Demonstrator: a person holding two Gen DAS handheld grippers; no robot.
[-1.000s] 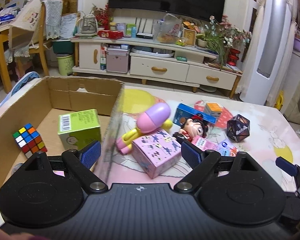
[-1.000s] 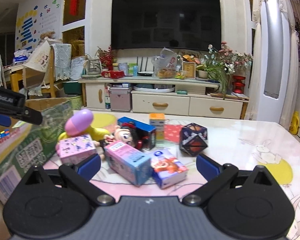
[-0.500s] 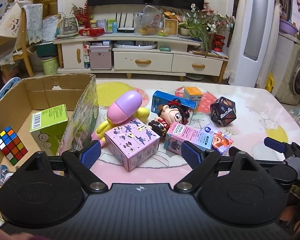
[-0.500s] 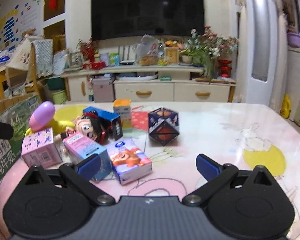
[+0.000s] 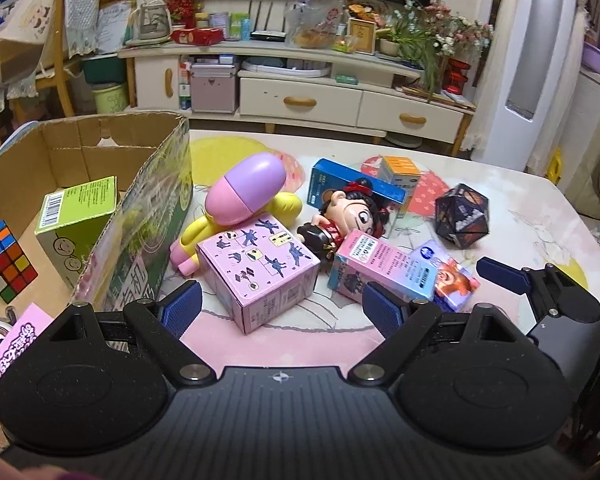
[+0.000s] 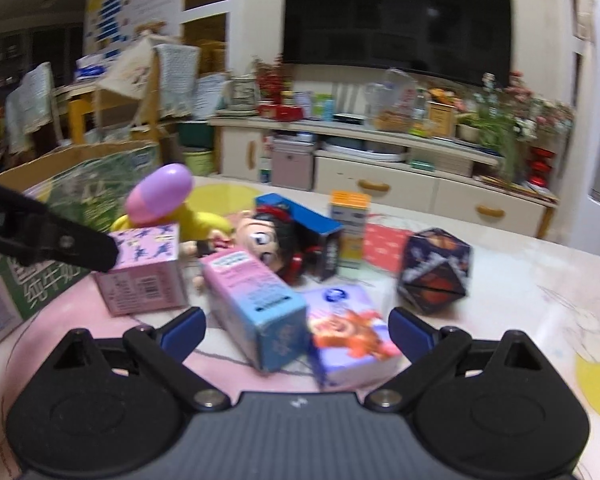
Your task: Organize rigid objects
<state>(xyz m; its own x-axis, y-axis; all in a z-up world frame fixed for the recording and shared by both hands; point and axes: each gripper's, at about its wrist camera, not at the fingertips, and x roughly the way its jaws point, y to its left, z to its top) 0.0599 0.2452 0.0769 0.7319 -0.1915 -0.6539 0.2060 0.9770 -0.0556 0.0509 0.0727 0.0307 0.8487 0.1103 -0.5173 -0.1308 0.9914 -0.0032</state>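
My left gripper (image 5: 282, 312) is open just short of a pink cube box (image 5: 258, 270) on the table. Right of it lie a pink-blue carton (image 5: 374, 266), a small cartoon box (image 5: 448, 278), a doll figure (image 5: 350, 216), a blue box (image 5: 340, 184), an orange-topped box (image 5: 400, 172), a dark polyhedron (image 5: 462, 216) and a pink-purple capsule toy (image 5: 244, 192). My right gripper (image 6: 296, 330) is open, with the pink-blue carton (image 6: 256, 308) and cartoon box (image 6: 350, 334) between its fingers but untouched. The cardboard box (image 5: 152, 184) on the left holds a Rubik's cube (image 5: 2, 256) and a green box (image 5: 80, 216).
A TV cabinet (image 5: 300, 92) and a white appliance (image 5: 540, 60) stand beyond the table's far edge. A wooden chair (image 5: 40, 72) is at the far left. The pink tablecloth (image 5: 540, 220) is bare right of the polyhedron. The left gripper's finger (image 6: 48, 240) crosses the right wrist view.
My left gripper swung right, from over the cardboard box to facing the pink cube box. My right gripper moved closer to the pink-blue carton and cartoon box. Both stayed open.
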